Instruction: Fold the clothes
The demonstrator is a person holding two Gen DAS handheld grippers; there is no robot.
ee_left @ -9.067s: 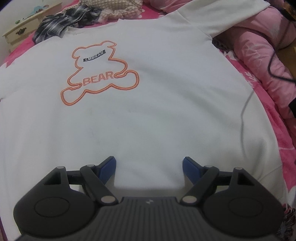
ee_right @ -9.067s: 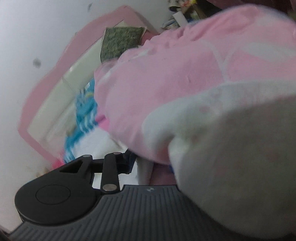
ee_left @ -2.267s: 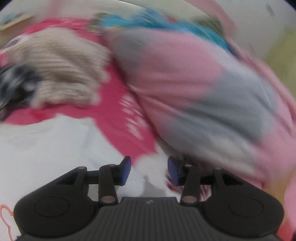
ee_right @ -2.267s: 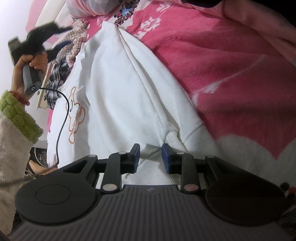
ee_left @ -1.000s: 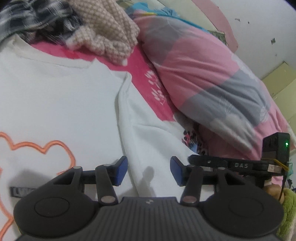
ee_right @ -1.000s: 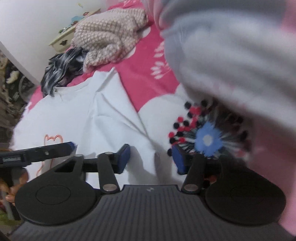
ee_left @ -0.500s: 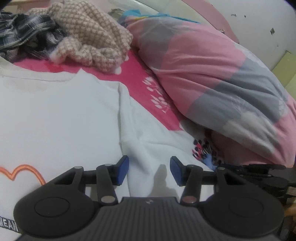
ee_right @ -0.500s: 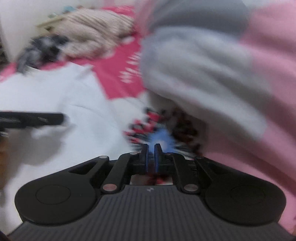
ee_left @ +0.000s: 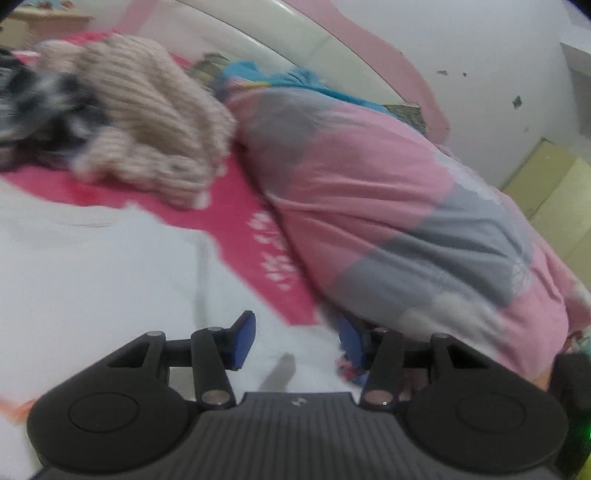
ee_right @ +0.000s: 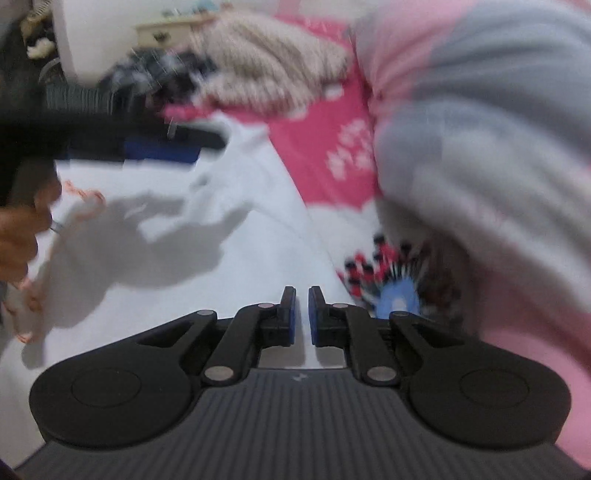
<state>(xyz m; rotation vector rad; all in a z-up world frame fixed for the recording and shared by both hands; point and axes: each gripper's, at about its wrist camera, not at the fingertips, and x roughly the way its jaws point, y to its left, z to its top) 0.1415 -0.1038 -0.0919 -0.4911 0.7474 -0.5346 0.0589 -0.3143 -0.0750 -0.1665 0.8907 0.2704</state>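
My right gripper (ee_right: 301, 314) sits nearest, its blue fingers (ee_right: 289, 315) drawn almost together with only a thin slit between them; white cloth shows through that slit, but I cannot tell whether any of it is pinched. My left gripper (ee_left: 293, 341) has its fingers (ee_left: 243, 341) standing apart with nothing between them, hovering above the same cloth.

That cloth is the white sweatshirt (ee_right: 207, 236), spread flat on the bed, with its right edge running just beside my right fingers and a bit of orange print (ee_right: 83, 194) showing at the left. My left hand (ee_right: 18, 240) is at the left edge of the right wrist view, gripping its black handle.

To the right of the sweatshirt lies the bright pink bedspread (ee_left: 236, 210), and over it bulges a pink and grey quilt (ee_left: 388, 206), touching the bedspread.

Farther off, a beige knitted garment (ee_left: 147, 129) is heaped on the bed, with a dark checked garment (ee_left: 40, 107) just left of it, both blurred. Beyond them stand a pink-edged headboard (ee_left: 332, 40) and a small cream dresser (ee_right: 170, 27); what its drawers hold is hidden.
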